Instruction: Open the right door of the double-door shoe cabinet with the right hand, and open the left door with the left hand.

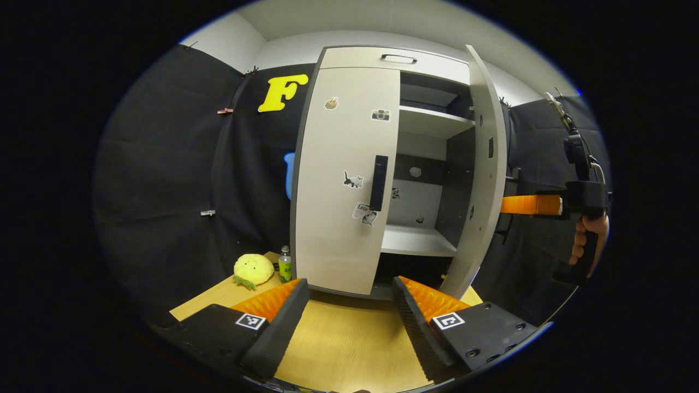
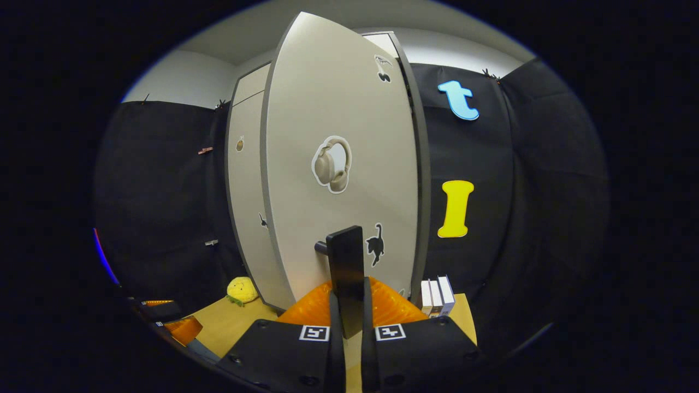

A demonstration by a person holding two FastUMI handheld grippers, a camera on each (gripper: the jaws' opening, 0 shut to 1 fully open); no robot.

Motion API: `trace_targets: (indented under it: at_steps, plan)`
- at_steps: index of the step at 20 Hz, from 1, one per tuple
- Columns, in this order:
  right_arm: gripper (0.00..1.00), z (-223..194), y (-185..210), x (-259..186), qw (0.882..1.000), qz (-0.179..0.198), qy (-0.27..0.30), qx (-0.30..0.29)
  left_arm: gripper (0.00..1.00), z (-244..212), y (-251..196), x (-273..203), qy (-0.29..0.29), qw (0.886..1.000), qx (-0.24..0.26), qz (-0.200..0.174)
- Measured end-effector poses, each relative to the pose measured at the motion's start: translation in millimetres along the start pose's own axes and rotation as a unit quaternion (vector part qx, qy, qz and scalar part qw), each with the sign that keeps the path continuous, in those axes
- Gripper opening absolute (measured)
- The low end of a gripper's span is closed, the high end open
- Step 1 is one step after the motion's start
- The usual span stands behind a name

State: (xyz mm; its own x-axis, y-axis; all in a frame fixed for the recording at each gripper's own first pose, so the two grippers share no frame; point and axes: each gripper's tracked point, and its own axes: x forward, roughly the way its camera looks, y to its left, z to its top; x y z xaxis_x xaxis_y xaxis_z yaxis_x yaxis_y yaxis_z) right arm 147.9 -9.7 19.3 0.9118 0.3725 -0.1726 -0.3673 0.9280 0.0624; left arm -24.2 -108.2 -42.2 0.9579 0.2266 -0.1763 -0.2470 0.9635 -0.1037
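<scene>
Clamping the right door's flat dark handle [image 2: 345, 273] at 6 o'clock, the right gripper [image 2: 349, 322] holds the right door [image 2: 338, 164] swung open; left gripper [image 1: 349, 311] fingers apart; plush toy [image 1: 253, 269], bottle [image 1: 285, 264] at 9 o'clock; smooth left door [image 1: 344, 180] shut, 12 o'clock.

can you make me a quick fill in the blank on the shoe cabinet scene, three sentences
1. The right hand-held gripper is shut on the right door's ____.
2. The left door of the shoe cabinet is ____.
3. The left hand-held gripper hangs ____ before the cabinet, holding nothing.

Missing words: handle; closed; open
</scene>
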Motion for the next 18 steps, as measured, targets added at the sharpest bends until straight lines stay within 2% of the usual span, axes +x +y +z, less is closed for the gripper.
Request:
trace_targets:
  at_steps: [3, 6, 7, 8, 11, 14, 18]
  plan:
    - [0.15, 1.6, -35.1, -8.8, 0.999, -0.03, -0.009, -0.017, 0.95, 4.6, -9.2, -1.5, -0.005, 1.0, 0.006, 0.006]
    - [0.14, 10.1, -82.1, -13.5, 0.995, -0.078, -0.036, -0.047, 0.95, 5.7, -17.9, -4.0, -0.006, 1.0, 0.012, 0.009]
    - [0.06, 9.0, -71.1, -8.1, 0.998, -0.05, -0.034, -0.016, 0.95, 8.0, -19.6, -4.6, -0.009, 1.0, 0.016, 0.009]
    - [0.06, 6.0, -63.1, -13.7, 0.999, -0.033, -0.028, 0.006, 0.95, 8.4, -19.9, -4.4, -0.01, 1.0, 0.021, 0.008]
    - [0.07, 4.1, -78.2, -16.5, 0.997, -0.054, -0.036, -0.033, 0.95, 3.9, -25.5, -2.7, -0.004, 1.0, 0.03, -0.001]
    - [0.07, 1.8, -72.0, -23.4, 0.998, -0.051, -0.025, -0.005, 0.95, 1.8, -28.4, 6.0, 0.002, 1.0, 0.022, -0.018]
    - [0.06, -4.3, -68.7, -43.5, 0.997, -0.076, -0.023, -0.001, 0.95, 6.4, -16.8, 20.9, 0.001, 0.999, 0.025, -0.039]
